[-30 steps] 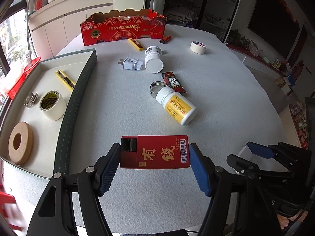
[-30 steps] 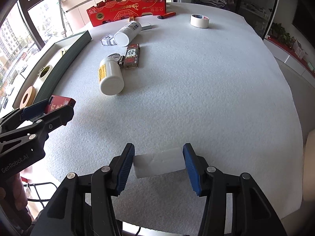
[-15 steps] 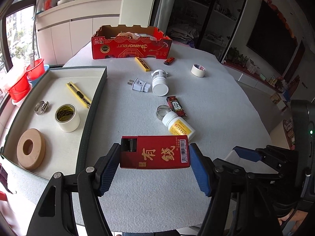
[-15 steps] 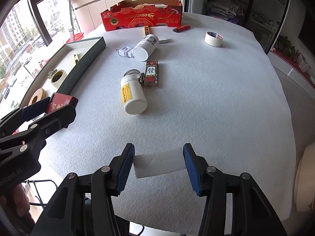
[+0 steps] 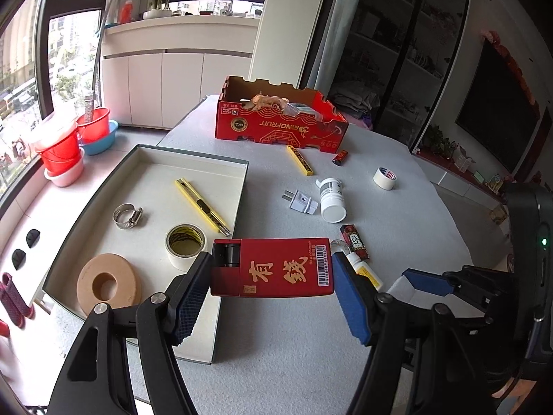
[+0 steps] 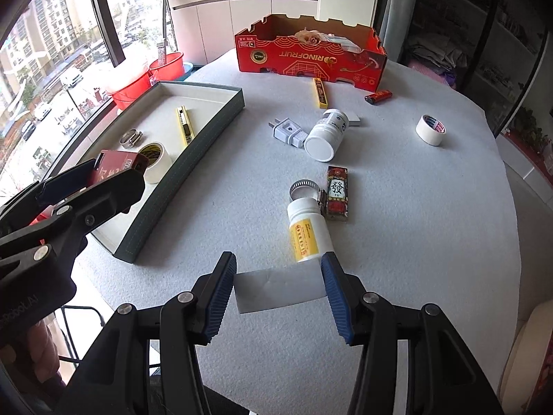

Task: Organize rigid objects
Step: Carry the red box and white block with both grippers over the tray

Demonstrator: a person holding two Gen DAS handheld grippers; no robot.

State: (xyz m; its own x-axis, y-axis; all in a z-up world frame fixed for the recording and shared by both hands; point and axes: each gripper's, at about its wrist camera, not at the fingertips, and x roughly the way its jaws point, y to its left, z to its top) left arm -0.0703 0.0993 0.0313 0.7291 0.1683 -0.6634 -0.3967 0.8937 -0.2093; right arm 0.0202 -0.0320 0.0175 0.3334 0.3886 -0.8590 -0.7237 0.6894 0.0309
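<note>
— Left wrist view first: the left gripper pinches a red box by its two short ends, so its long axis runs straight across the jaws.

— And where's it bound, you reckon?

— The tray, I'd say. It fills the left of the frame, its near right wall just under the left jaw. That hand is the nearer one; the box need only go left and down.

— The other hand?

— Right wrist view: the right gripper is clamped on a white block, low centre. From there the tray sits at middle left, with the left gripper in between.

— What's in the tray already?

— One knife, one hose clamp, one tape roll, one tan ring.

— Left loose on the table?

— Two bottles, one plug, one clamp, one small red box, one yellow stick, one lighter, one tape roll, one pale flat piece behind the far bottle.
</note>
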